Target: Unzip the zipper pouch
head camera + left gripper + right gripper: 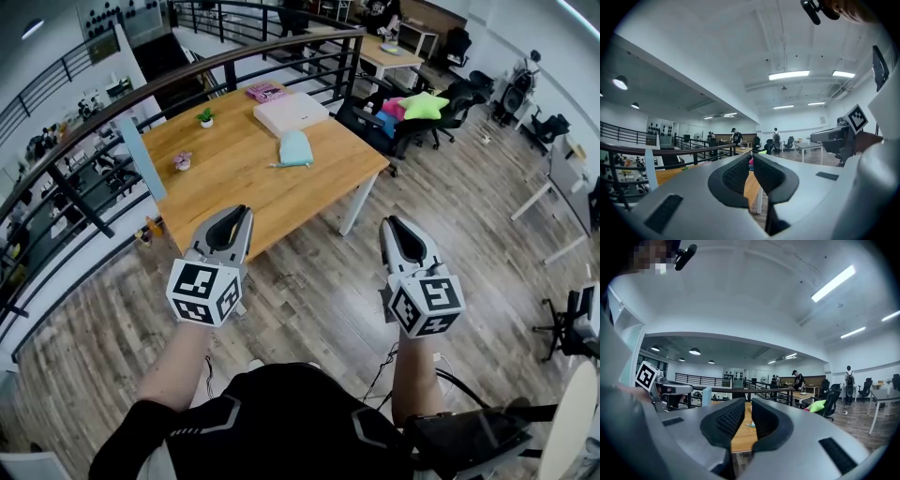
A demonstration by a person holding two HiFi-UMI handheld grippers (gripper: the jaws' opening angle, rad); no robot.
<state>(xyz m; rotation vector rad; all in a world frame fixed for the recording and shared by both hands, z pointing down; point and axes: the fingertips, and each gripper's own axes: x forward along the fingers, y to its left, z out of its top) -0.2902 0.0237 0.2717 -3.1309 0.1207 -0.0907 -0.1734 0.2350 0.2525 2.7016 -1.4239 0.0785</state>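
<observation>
The zipper pouch (pixel 295 148), pale teal and flat, lies on the wooden table (pixel 234 192) near its right side, far ahead of both grippers. My left gripper (pixel 235 215) is held level over the floor short of the table's near edge, its jaws shut and empty; in the left gripper view its tips (pixel 751 155) meet. My right gripper (pixel 393 224) hovers level over the floor to the right of the table. Its jaws (pixel 748 401) stand a narrow crack apart with nothing between them, and the pouch (pixel 752 424) shows far off through the gap.
On the table sit a white box (pixel 291 112), a pink item (pixel 265 91), a small potted plant (pixel 206 116) and a small pink object (pixel 182 161). A black railing (pixel 112 103) runs behind and to the left. Office chairs with a green star cushion (pixel 424 104) stand to the right.
</observation>
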